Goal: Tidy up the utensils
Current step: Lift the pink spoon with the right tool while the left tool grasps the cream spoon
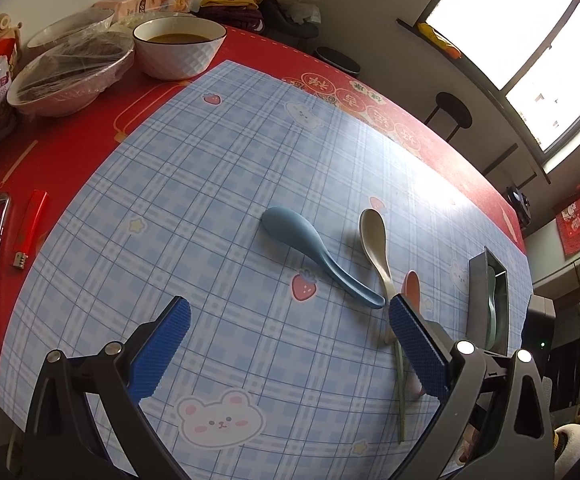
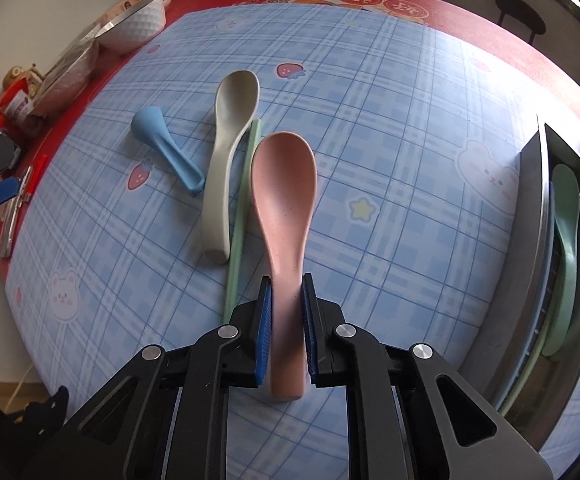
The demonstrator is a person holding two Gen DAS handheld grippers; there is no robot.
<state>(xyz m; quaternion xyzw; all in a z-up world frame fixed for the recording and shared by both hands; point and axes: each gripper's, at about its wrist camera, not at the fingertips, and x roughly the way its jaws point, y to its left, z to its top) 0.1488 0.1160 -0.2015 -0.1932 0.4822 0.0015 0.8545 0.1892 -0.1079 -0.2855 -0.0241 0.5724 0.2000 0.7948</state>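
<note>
**Pink spoon gripped by its handle**

The right tool (image 2: pixel 285 312) is clamped on the pink spoon (image 2: pixel 283 184), lower centre of its frame. The left tool (image 1: pixel 290 332) gapes wide over the bench (image 1: pixel 249 152), holding nothing. Grey spoon (image 2: pixel 229 152) and blue spoon (image 2: pixel 165 144) lie upper left; a green one (image 2: pixel 566 248), seemingly, sits in the metal tray (image 2: pixel 530 240) at right.

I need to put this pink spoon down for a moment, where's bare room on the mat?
Bare mat lies between the pink plastic spoon and the metal utensil box. Crowded on the other side: grey spoon, green chopstick, blue spoon.
</note>
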